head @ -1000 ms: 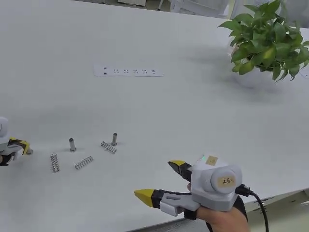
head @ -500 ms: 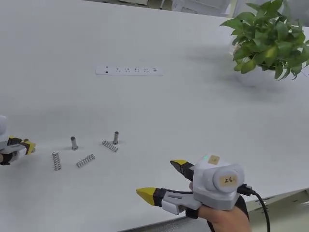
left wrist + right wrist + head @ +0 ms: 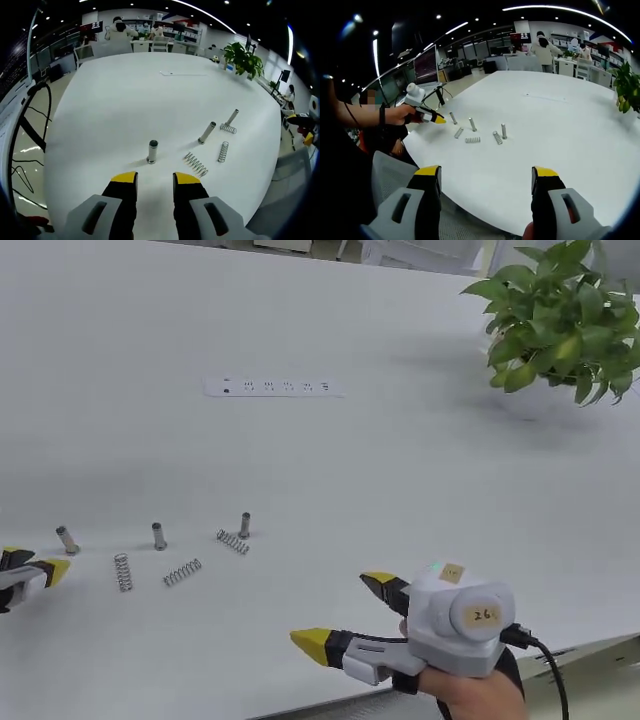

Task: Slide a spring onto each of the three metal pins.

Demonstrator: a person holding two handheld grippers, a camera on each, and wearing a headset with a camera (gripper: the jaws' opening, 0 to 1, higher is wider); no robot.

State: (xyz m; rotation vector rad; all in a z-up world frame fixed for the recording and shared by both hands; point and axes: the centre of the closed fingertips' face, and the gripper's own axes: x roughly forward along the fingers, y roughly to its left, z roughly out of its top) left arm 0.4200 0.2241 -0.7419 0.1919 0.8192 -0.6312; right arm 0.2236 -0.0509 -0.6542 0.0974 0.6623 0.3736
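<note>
Three short metal pins stand upright on the white table: left pin, middle pin, right pin. Three springs lie flat beside them: one, another, and a third touching the right pin's base. My left gripper is at the left edge, open and empty, just short of the left pin. My right gripper hovers wide open near the front edge, well away from the pins and springs.
A white power strip lies flat farther back. A potted green plant stands at the back right. The table's front edge runs just under my right gripper. A person's arm holds the left gripper.
My left gripper has drawn back toward the near edge, and the left pin now stands free in front of it. The right gripper has barely moved.
</note>
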